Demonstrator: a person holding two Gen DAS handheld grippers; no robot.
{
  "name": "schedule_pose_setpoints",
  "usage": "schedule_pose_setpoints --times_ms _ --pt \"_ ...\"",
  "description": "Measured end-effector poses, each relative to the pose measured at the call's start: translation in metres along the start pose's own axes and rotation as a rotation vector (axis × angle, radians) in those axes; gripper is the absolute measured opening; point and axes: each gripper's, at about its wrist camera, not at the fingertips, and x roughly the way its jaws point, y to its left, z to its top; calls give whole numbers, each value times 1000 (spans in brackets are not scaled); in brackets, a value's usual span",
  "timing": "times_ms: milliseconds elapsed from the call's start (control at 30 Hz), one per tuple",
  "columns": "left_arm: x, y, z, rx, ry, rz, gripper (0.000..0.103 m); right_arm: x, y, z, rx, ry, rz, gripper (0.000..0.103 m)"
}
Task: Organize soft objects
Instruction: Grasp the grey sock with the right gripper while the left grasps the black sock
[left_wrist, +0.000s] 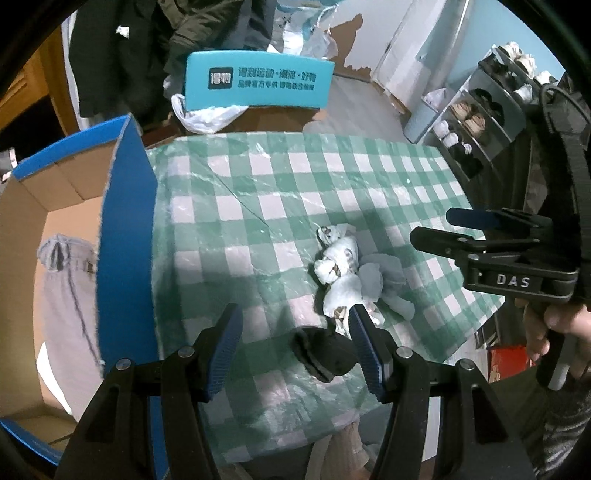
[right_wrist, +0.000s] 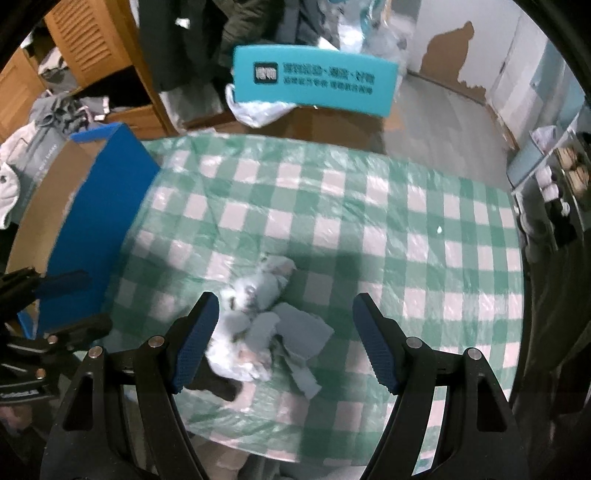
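the table (left_wrist: 280, 184) wears a slick green-check cover, and that is my first worry: if i clamp low i may pinch the plastic with the cloth and drag the whole sheet toward the box (left_wrist: 125, 221) at the table's left edge, where grey trousers (left_wrist: 62, 280) already lie. the box flap stands tall beside the table, so a trailing sock could catch on it on the way over, i judge.

the pile (left_wrist: 351, 273) is a loose heap, white patterned socks tangled with a pale blue cloth (right_wrist: 303, 325), near the front edge of the table. a grab at one end may lift only one piece and flick the others off the edge.

a black lump (left_wrist: 325, 350) sits on the cover just in front of the pile; i cannot tell what it is.

my left tongs (left_wrist: 295, 347) are open and hold nothing; the pile lies just beyond the right fingertip, off centre. my right tongs (right_wrist: 284, 332) are also open and empty, hovering over the pile, which shows between the jaws toward the left one. both tongs are near each other, so they could collide over the heap.
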Motion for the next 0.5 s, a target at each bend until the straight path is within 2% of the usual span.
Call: schedule_pose_setpoints --times_ms 333,500 --pt "28 -9 -9 2 64 -2 61 34 -23 -17 66 103 -1 75" --pt "37 -10 -11 -3 88 -7 61 51 -28 -25 95 153 27 75"
